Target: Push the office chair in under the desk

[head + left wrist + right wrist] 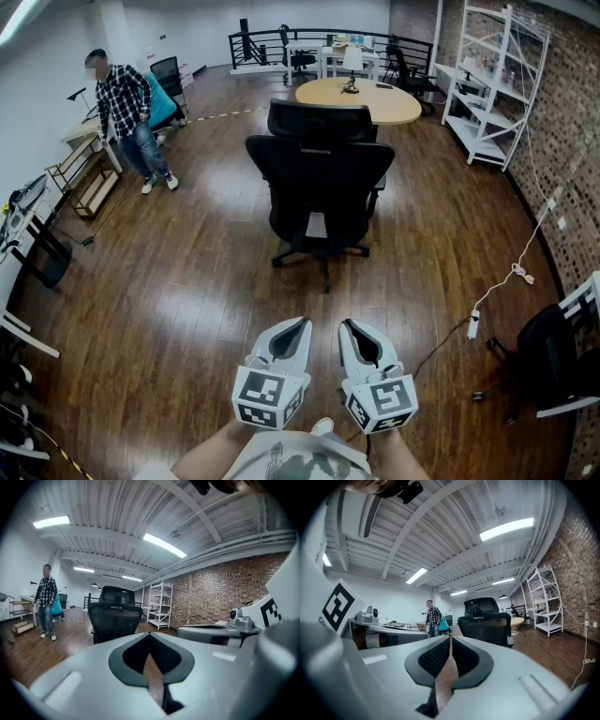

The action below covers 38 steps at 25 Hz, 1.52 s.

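In the head view the office chair [319,183] stands short of the desk [361,101], its back turned to the left gripper [295,328] and right gripper [350,328], which sit side by side, likely readied to push; the white shelves [492,84] look bare, though too small to be sure. The left gripper view shows jaws pressed together, empty, facing the chair. The right gripper view shows the same.

A person [127,108] in a plaid shirt stands far ahead and to the left of the jaws. Far ahead to their right a white shelf [492,80] stands by the brick wall [572,131]. Nearer on that side, a white cable [517,273] trails over the wood floor [187,281].
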Available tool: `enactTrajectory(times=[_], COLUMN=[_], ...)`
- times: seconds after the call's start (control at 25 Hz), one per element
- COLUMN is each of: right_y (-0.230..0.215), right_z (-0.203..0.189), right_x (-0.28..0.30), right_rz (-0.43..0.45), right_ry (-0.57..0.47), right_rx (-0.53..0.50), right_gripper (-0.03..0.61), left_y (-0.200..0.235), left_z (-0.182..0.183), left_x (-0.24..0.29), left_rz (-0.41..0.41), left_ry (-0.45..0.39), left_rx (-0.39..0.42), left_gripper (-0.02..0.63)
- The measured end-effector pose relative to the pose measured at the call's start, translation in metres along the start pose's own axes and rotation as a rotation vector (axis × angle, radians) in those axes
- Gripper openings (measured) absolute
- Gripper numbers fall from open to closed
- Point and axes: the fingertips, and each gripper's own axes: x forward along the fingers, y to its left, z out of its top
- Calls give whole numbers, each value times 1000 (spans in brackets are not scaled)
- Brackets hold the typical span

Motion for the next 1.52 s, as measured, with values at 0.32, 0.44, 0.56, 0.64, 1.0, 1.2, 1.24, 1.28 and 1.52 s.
enactTrajectory(times=[0.32,0.44,0.56,0.64,1.0,1.2,1.24,1.28,1.52], right_y=[-27,-37,-45,-50,-77,-92,-95,-97,-106], right_z=[-4,-5,-6,-7,-1,6,7,9,18], right_x=[0,5,14,22,87,123,130,137,185], right_rz=[24,27,26,22,4,-28,-34,-41,-83], right_ry=[7,8,12,15,39,52,55,57,60], right_rx=[2,6,2,-4,-12,-24,-26,-29,-42], right_gripper=[3,5,11,11,20,23,23,28,35], left_y=[-8,-7,-2,4,51,77,83,88,126], left_z=[6,6,7,7,24,34,37,39,54], left_x=[20,31,42,50,105,136,142,148,182], left_rz=[33,37,35,30,14,-15,-21,-28,-75], left_ry=[-17,-16,-21,-26,-33,-33,-33,-33,-39], left_rx=[16,12,6,1,-23,-38,-40,-40,-45], left_gripper=[11,11,11,11,11,11,11,11,11])
